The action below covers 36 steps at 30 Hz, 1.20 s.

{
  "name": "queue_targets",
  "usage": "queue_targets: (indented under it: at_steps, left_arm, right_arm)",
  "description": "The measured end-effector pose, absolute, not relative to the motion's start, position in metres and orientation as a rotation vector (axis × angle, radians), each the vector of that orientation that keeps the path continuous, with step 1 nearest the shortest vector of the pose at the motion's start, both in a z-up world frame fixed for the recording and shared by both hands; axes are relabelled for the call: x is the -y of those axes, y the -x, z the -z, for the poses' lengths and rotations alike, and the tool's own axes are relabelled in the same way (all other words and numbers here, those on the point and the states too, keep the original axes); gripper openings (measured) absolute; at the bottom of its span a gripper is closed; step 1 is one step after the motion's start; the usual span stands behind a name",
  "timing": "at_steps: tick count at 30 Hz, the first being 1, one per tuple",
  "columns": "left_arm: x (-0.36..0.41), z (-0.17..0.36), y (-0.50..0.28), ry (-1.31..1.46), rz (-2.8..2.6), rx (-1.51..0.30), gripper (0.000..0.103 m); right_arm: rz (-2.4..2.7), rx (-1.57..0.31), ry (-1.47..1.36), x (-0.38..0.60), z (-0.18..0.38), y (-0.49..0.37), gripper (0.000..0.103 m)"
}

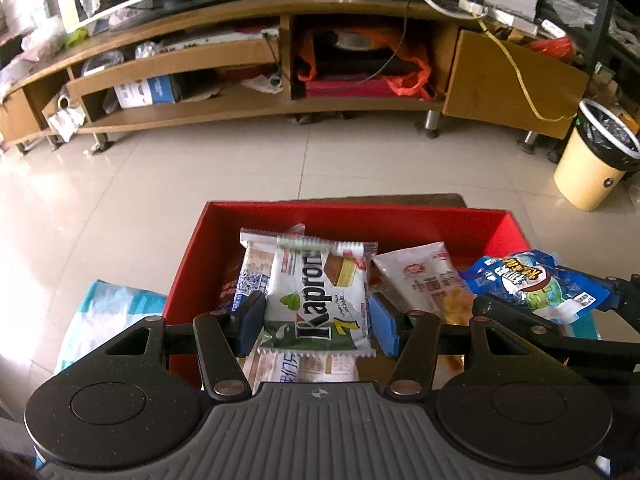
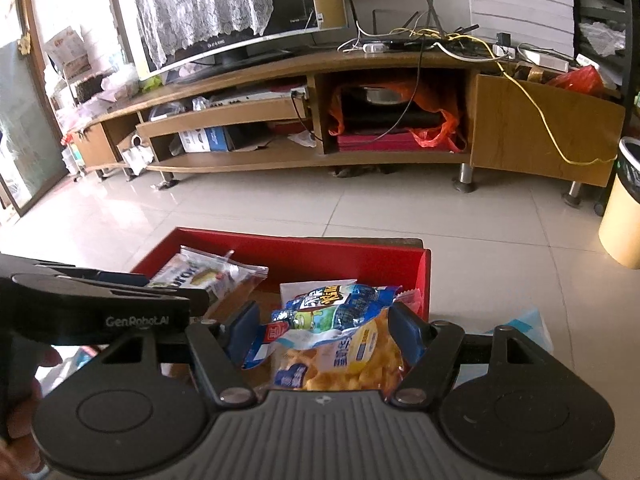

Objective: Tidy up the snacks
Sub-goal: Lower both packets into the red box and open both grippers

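A red box (image 1: 352,218) stands on a small table and holds several snack packets. My left gripper (image 1: 316,322) is shut on a white and green Kapron wafer packet (image 1: 316,300) and holds it over the box. My right gripper (image 2: 326,336) is shut on a blue snack bag (image 2: 340,304), above a yellow corn-puff bag (image 2: 352,364), at the right side of the red box (image 2: 360,258). The blue bag also shows in the left wrist view (image 1: 532,280). A white bread packet (image 1: 424,276) lies inside the box.
A light blue and white bag (image 1: 108,312) lies left of the box. A wooden TV stand (image 1: 280,64) runs across the far side of the tiled floor. A cream waste bin (image 1: 596,156) stands at the far right.
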<state>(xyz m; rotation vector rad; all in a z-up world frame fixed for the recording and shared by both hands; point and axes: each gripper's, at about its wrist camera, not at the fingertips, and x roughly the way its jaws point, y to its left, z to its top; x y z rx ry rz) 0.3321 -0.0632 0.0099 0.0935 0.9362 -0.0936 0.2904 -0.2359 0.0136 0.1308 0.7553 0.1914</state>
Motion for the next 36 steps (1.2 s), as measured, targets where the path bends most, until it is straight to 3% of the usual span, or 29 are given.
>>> queue_targets:
  at_steps: [10,15,29,36]
  left_arm:
    - [0.065,0.003,-0.338,-0.122,0.078,-0.921,0.064]
    - [0.066,0.001,-0.338,-0.124,0.078,-0.926,0.069]
    - [0.057,-0.036,-0.318,-0.091,0.074,-0.879,0.082]
    - [0.058,-0.042,-0.291,-0.098,0.102,-0.882,0.082]
  right_arm:
    - [-0.177,-0.797,-0.106,0.231,0.014,-0.309,0.067]
    - [-0.186,-0.803,-0.114,0.234,0.018,-0.31,0.068]
    - [-0.163,-0.74,-0.073,0.233,-0.023,-0.297,0.071]
    - [-0.168,-0.731,-0.076,0.238,-0.035,-0.269,0.071]
